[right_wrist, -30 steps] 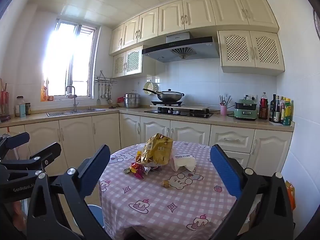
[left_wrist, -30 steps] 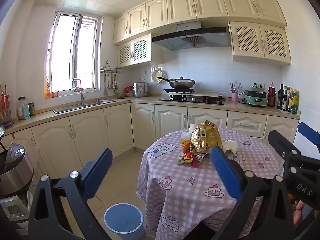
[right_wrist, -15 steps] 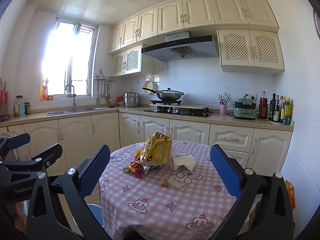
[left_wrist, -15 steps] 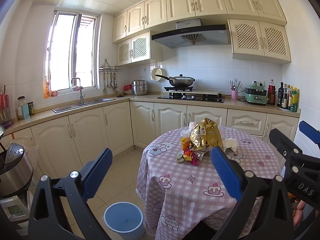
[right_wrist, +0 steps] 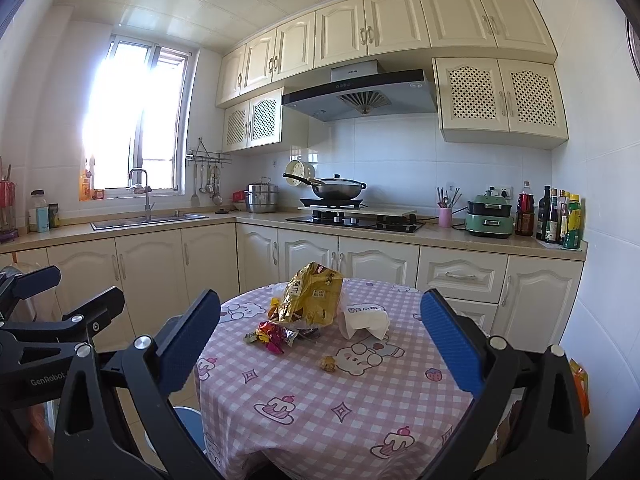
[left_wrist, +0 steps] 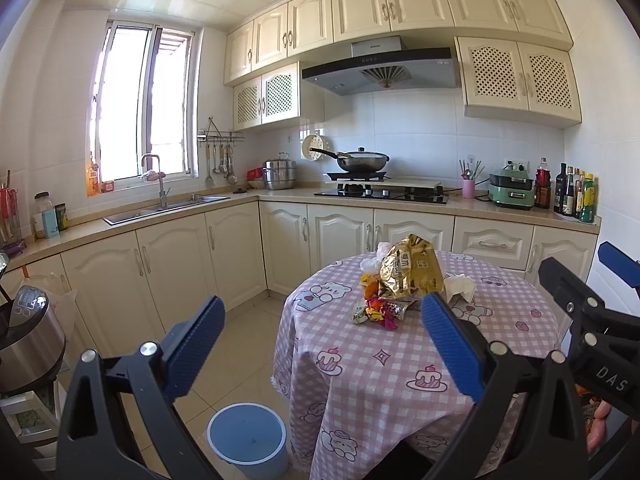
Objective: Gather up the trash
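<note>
Grippers: two, the left gripper (left_wrist: pixel 320 340) and the right gripper (right_wrist: pixel 320 340)
Round table (right_wrist: pixel 360 420): one
Gold snack bag (right_wrist: pixel 310 296): one
Crumpled tissue (right_wrist: pixel 366 322): one
Blue bin (left_wrist: pixel 247 438): one
Wok (left_wrist: pixel 362 160): one

Both views drew slightly nearer to the round table with the pink checked cloth (right_wrist: pixel 344 408). The crumpled gold foil snack bag (left_wrist: pixel 412 272) appeared marginally larger. No item on it was displaced.
</note>
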The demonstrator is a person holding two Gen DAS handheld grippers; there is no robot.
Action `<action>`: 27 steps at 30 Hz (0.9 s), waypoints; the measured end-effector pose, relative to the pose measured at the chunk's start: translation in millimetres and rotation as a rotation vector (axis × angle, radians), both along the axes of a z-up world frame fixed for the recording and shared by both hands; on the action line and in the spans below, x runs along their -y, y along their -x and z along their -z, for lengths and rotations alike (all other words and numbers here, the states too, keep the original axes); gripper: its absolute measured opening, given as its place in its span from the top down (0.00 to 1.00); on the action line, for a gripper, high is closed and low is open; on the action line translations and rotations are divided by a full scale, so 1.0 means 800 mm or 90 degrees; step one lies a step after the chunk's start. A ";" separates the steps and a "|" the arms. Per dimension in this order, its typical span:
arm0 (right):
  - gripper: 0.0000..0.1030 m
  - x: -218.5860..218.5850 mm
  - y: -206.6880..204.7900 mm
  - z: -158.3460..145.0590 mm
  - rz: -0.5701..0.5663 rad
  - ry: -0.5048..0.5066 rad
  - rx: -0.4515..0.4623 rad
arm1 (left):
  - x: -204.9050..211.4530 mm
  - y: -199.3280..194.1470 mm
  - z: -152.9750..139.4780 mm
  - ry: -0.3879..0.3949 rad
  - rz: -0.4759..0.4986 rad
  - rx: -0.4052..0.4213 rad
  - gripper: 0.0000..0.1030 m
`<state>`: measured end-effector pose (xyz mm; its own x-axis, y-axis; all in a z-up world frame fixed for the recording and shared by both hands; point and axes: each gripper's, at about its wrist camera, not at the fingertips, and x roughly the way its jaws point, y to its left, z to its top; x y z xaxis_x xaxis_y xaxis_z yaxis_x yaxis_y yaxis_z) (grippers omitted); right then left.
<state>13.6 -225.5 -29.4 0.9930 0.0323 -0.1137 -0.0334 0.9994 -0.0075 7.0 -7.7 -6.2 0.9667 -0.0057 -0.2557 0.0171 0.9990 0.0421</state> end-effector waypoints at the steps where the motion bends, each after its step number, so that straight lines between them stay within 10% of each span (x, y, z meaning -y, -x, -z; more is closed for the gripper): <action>1: 0.06 0.001 0.000 0.000 0.000 0.000 0.000 | 0.001 0.000 0.000 -0.001 0.000 0.000 0.06; 27: 0.06 0.004 -0.003 0.009 0.001 0.000 -0.012 | 0.002 -0.002 0.006 0.002 0.002 -0.003 0.06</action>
<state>16.4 -228.9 -36.9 0.9906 0.0313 -0.1328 -0.0324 0.9995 -0.0064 8.4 -9.3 -11.3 0.9656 -0.0090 -0.2600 0.0196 0.9991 0.0384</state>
